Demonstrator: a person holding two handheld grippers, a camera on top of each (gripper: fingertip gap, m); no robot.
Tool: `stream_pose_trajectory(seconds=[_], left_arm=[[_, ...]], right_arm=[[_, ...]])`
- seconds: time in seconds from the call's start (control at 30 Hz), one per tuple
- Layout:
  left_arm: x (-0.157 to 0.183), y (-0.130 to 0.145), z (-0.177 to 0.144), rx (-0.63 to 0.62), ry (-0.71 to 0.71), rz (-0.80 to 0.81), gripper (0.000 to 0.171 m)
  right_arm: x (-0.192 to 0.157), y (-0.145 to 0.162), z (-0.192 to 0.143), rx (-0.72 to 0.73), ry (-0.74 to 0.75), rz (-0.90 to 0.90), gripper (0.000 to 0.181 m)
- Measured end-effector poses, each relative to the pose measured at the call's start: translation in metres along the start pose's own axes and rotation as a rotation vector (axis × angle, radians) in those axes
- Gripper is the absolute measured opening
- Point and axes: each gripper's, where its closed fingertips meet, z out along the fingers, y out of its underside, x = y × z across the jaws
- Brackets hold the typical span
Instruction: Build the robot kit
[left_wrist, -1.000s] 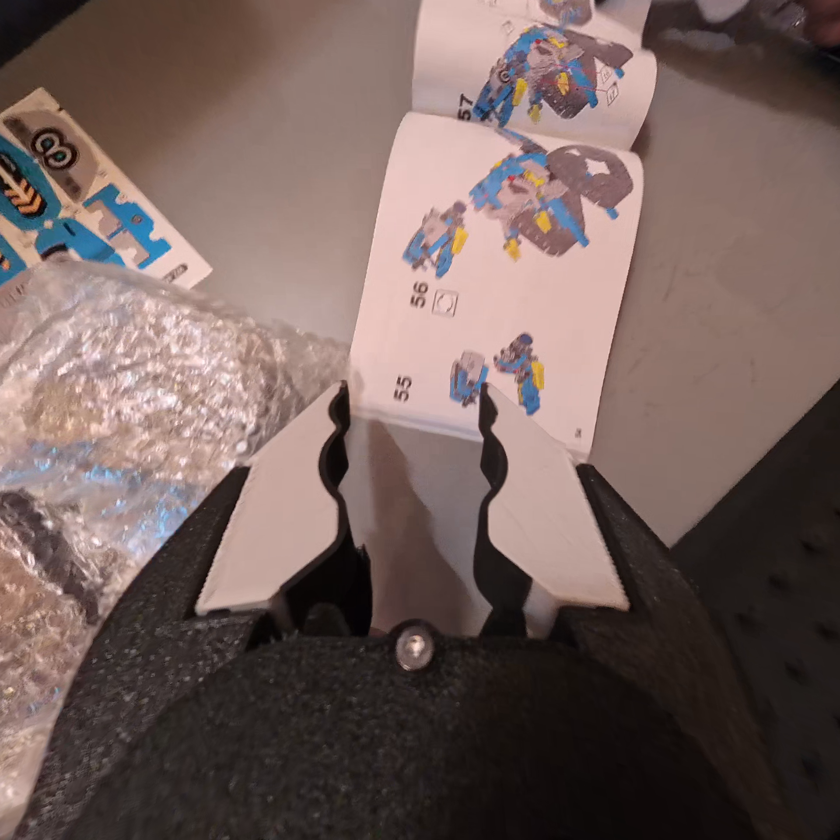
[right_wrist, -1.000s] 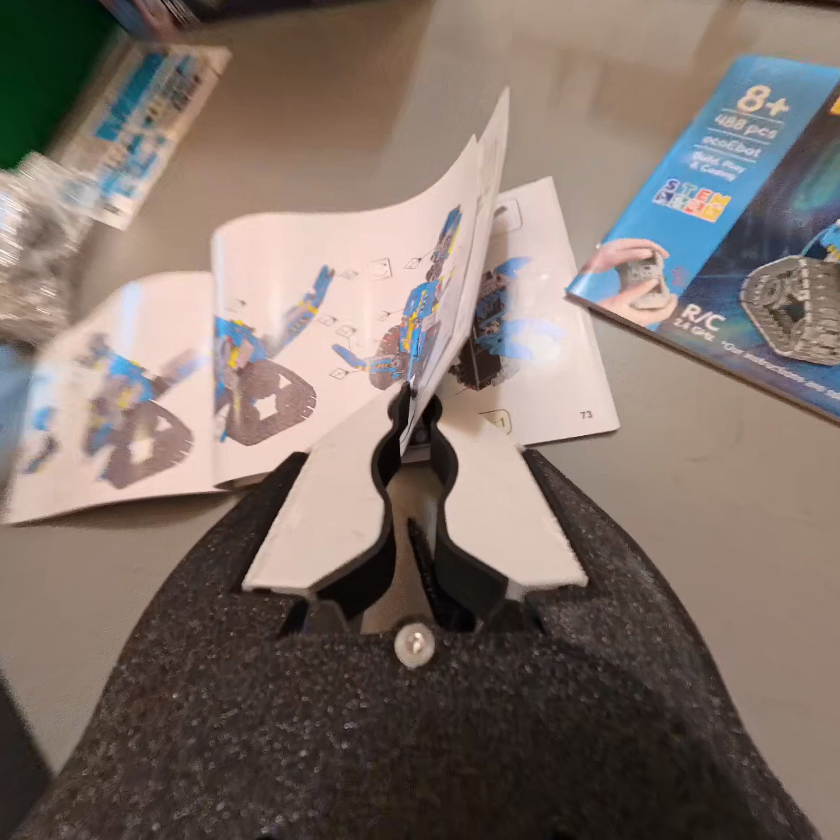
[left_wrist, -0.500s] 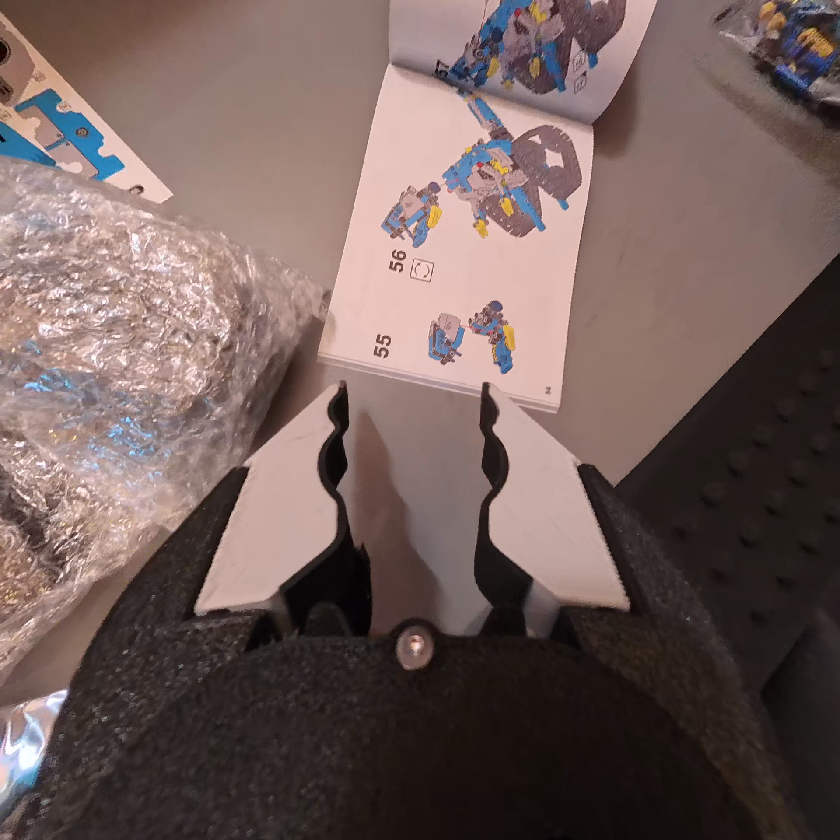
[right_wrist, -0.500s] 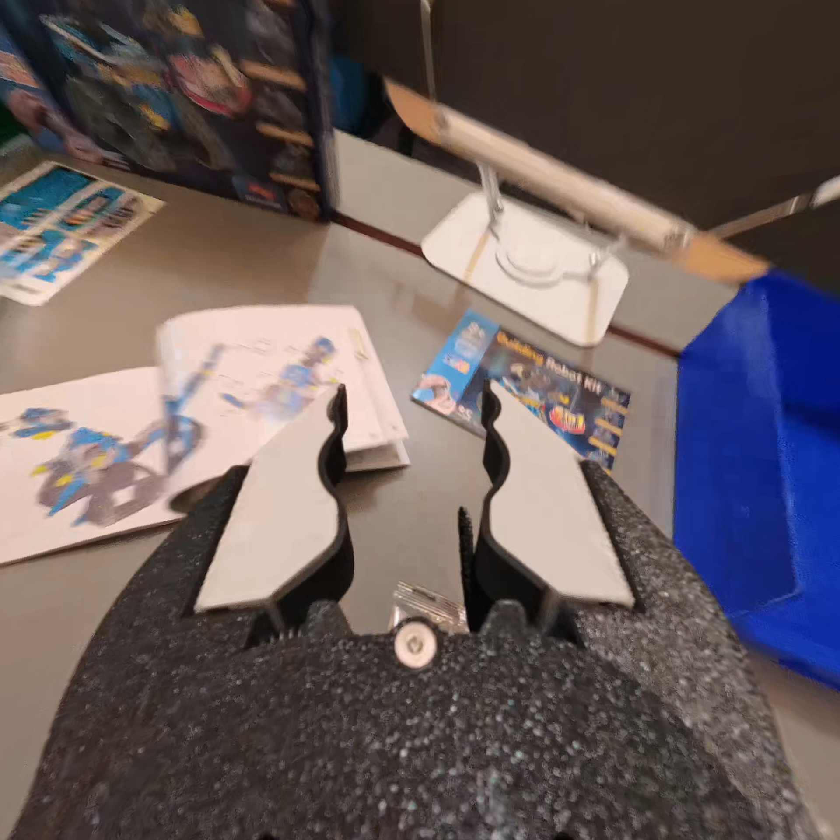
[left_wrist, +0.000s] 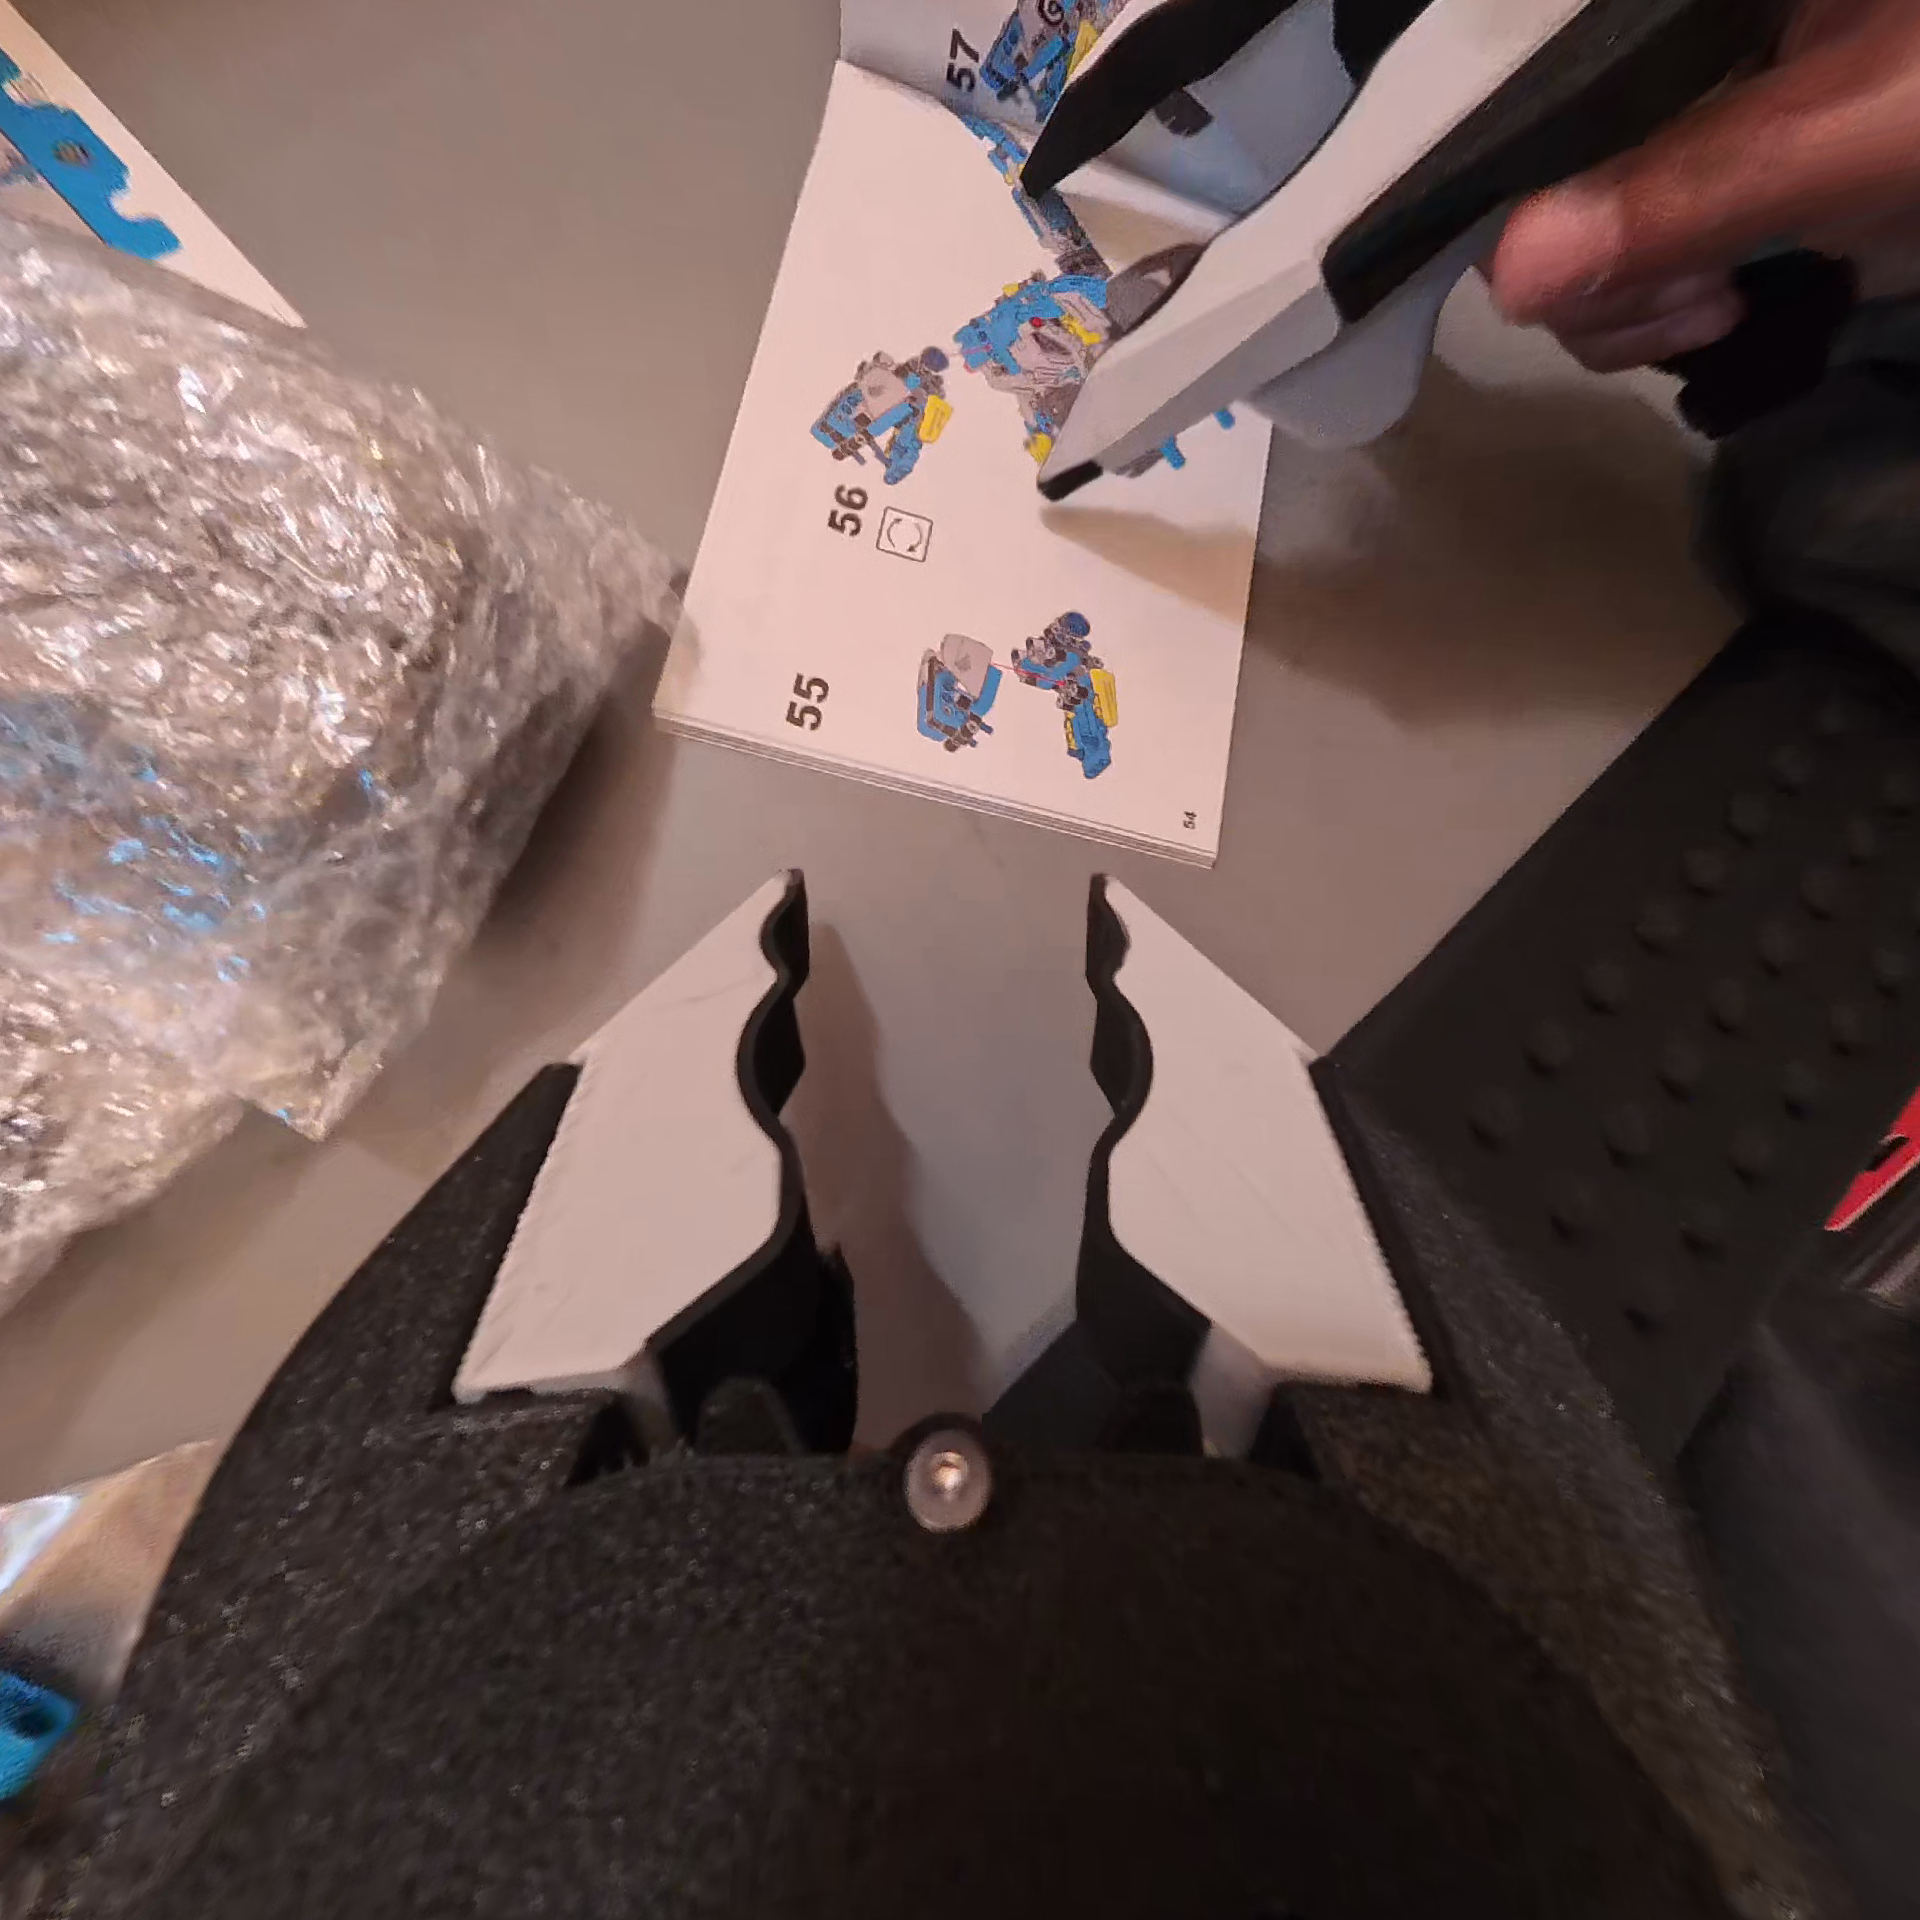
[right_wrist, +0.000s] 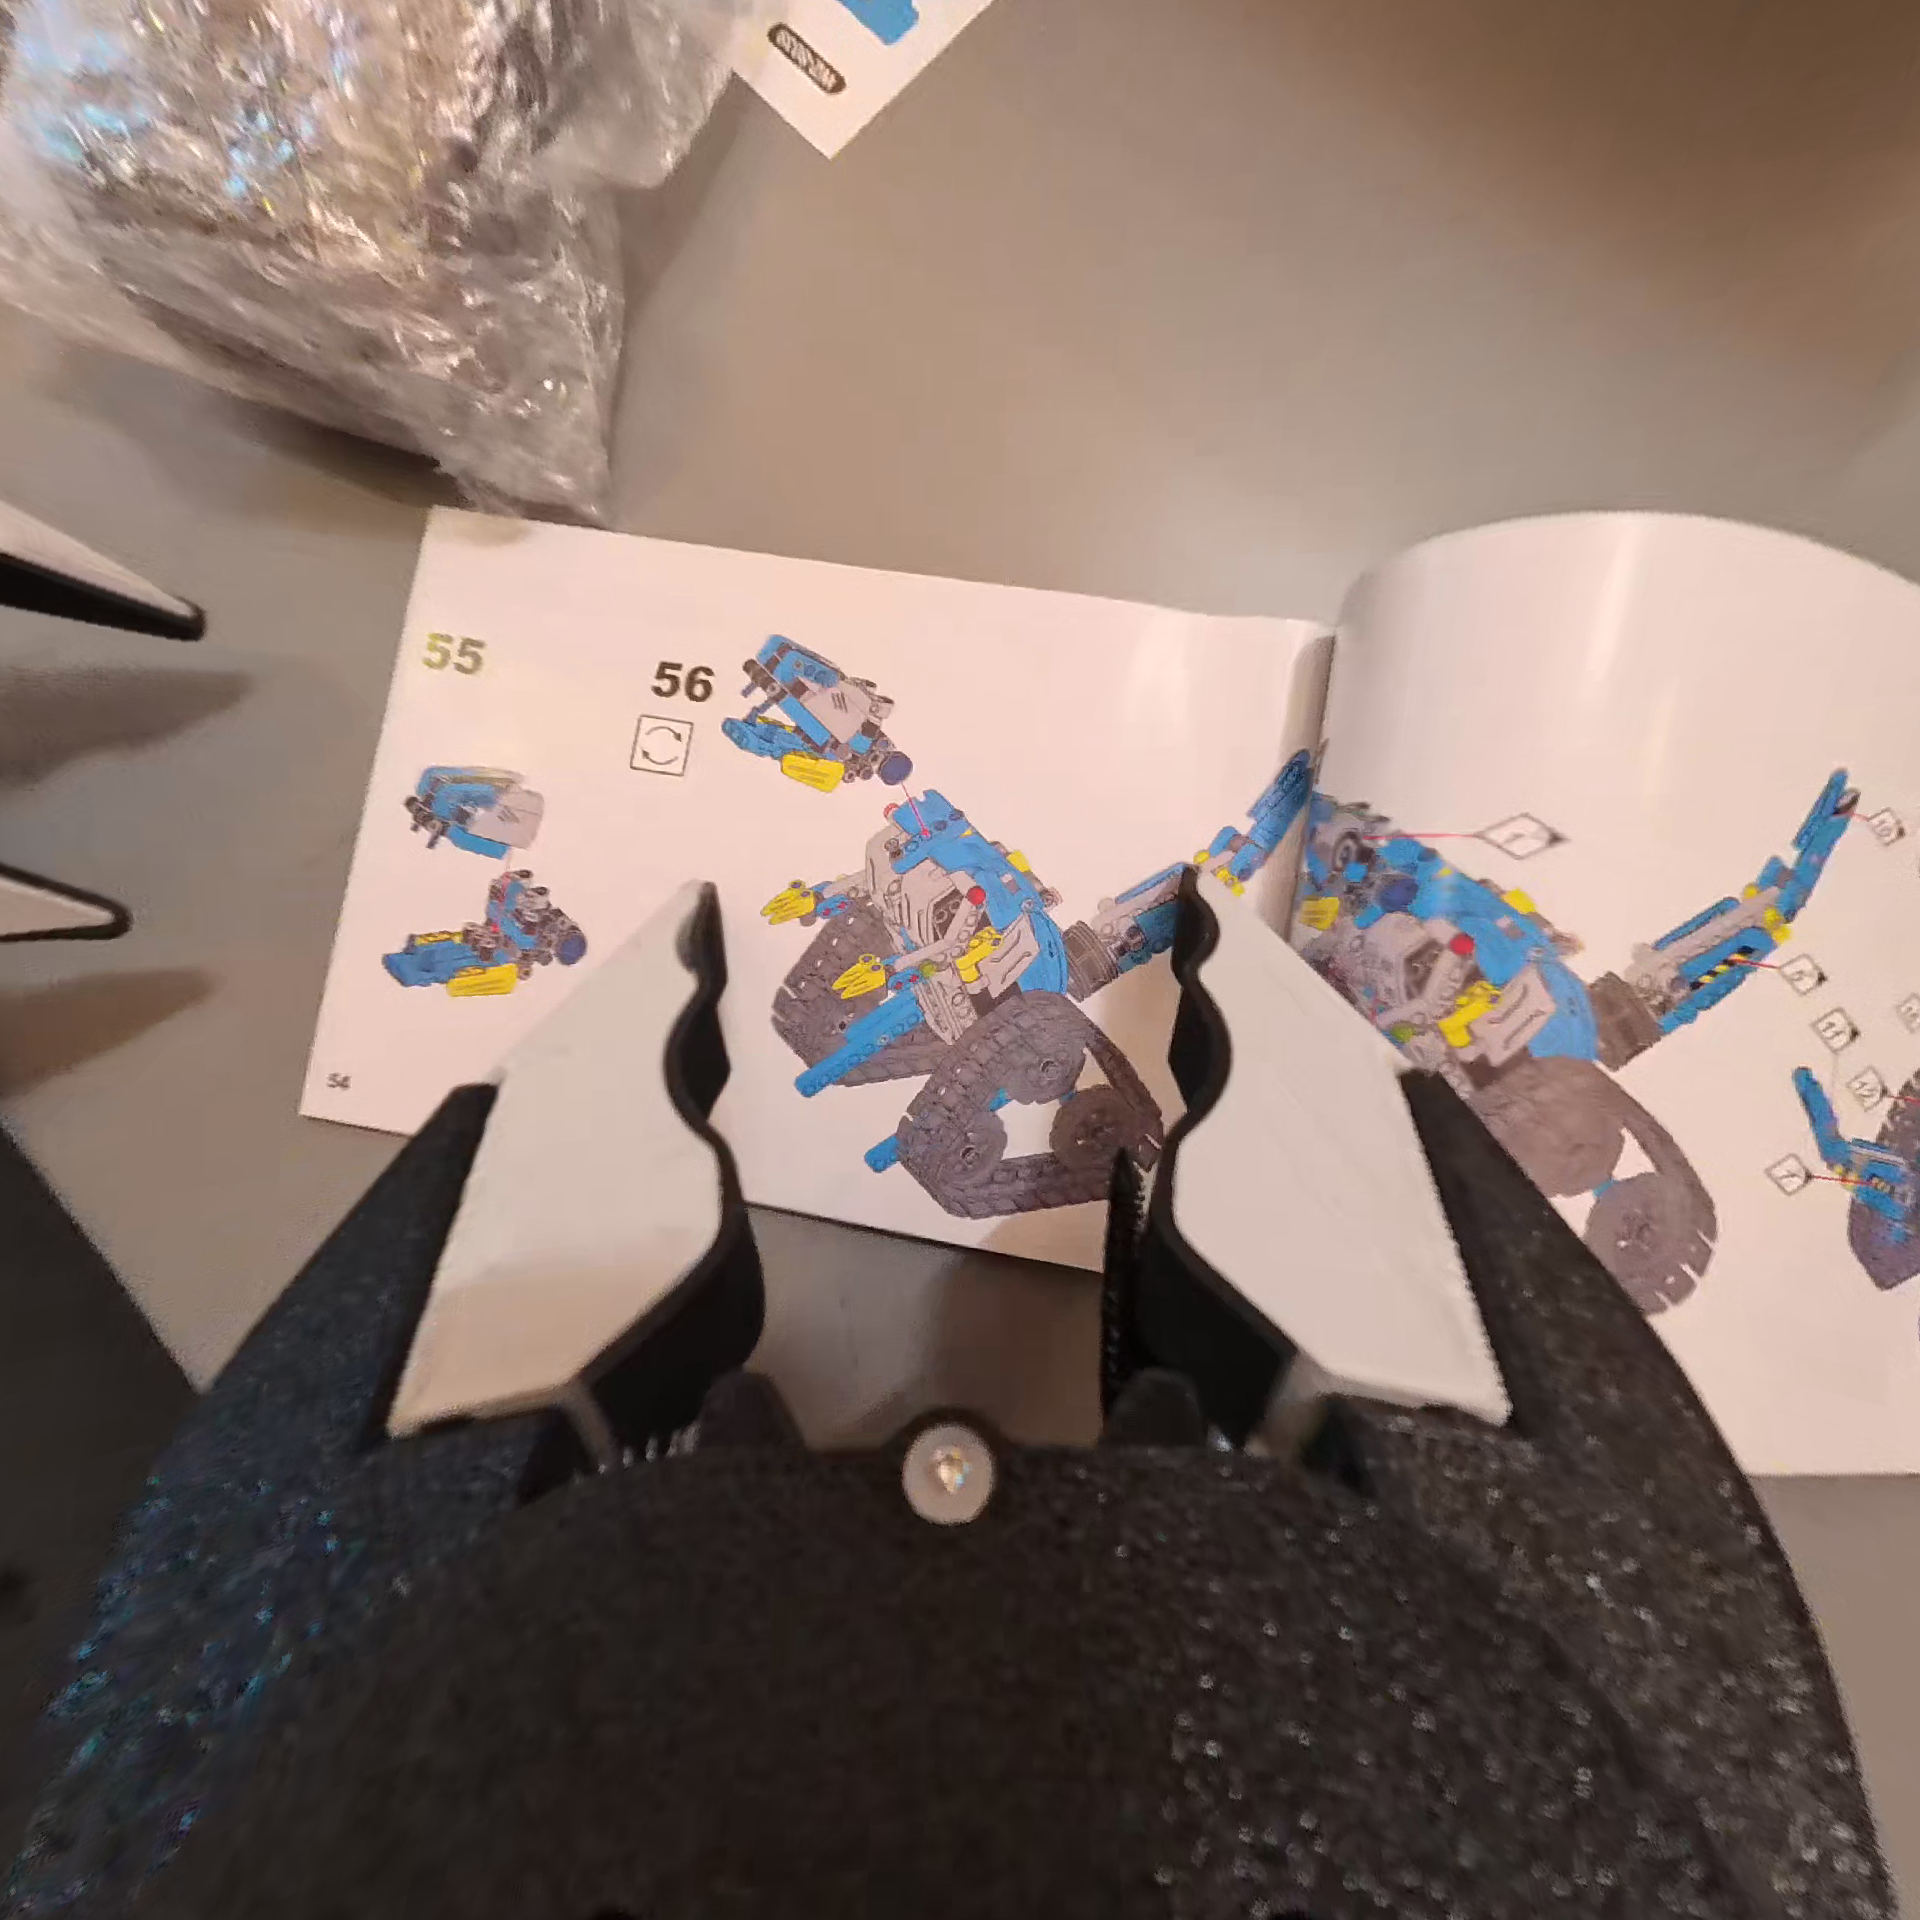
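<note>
The left hand-held gripper (left_wrist: 945, 883) is hovering over the grey table (left_wrist: 499, 208) with its jaws spread wide and nothing between them, its tips pointing at the near edge of an open instruction booklet (left_wrist: 966, 582) and stopping just short of it. The booklet is lying flat on the table, its left page showing drawings of a blue, grey and yellow tracked model. The right hand-held gripper (right_wrist: 945, 894) is reaching in above that same booklet (right_wrist: 883, 727), its jaws also standing wide and holding nothing; in the left wrist view it (left_wrist: 1049, 322) is coming in from the upper right, gripped by a person's hand (left_wrist: 1683, 208), with the lower fingertip close over the page, though whether it is touching the paper cannot be told. The right-hand page (right_wrist: 1621, 675) is curling up off the table in a bulge rather than lying flat. A crinkled clear plastic bag (left_wrist: 229, 644) is sitting to the left of the booklet, its corner just beside the booklet's left edge and crowding the left gripper's side; the same bag (right_wrist: 343, 208) is filling the upper left of the right wrist view. A sticker sheet (right_wrist: 862, 62) with blue shapes is lying beyond the bag, partly tucked beside it. A dark studded mat (left_wrist: 1662, 987) is running along the table's right edge, close to the left gripper's right finger. A small blue piece (left_wrist: 26, 1725) is showing at the lower left corner.
</note>
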Motion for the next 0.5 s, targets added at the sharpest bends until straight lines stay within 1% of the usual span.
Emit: stream_pose_trajectory(seconds=[0.07,0.13,0.2,0.3,0.33,0.37,0.4,0.47,0.5], left_arm=[[0.003,0.001,0.001,0.01,0.032,-0.033,0.053],[0.005,0.001,0.003,0.006,0.049,-0.055,0.053],[0.004,0.0,0.003,0.009,0.052,-0.065,0.054],[0.007,-0.004,0.007,0.009,0.078,-0.09,0.054],[0.006,-0.007,0.008,0.01,0.072,-0.09,0.054],[0.0,-0.012,0.008,0.025,0.046,-0.08,0.055],[-0.007,-0.02,0.006,0.051,0.011,-0.066,0.055],[-0.017,-0.038,0.002,0.088,-0.021,-0.039,0.056],[-0.019,-0.045,0.002,0.088,-0.018,-0.02,0.058]], right_arm=[[0.0,0.002,0.002,0.009,0.035,-0.057,0.085],[0.001,0.002,0.002,0.043,0.017,-0.052,0.085],[0.007,0.003,0.001,0.059,0.013,-0.025,0.072],[0.023,0.001,-0.003,0.088,0.01,0.052,0.036],[0.024,-0.001,-0.004,0.108,-0.027,0.078,0.036],[0.021,-0.005,-0.008,0.14,-0.099,0.118,0.044],[0.018,-0.012,-0.016,0.188,-0.183,0.172,0.046],[0.01,-0.027,-0.046,0.32,-0.35,0.235,0.043],[0.008,-0.028,-0.06,0.358,-0.383,0.205,0.041]])
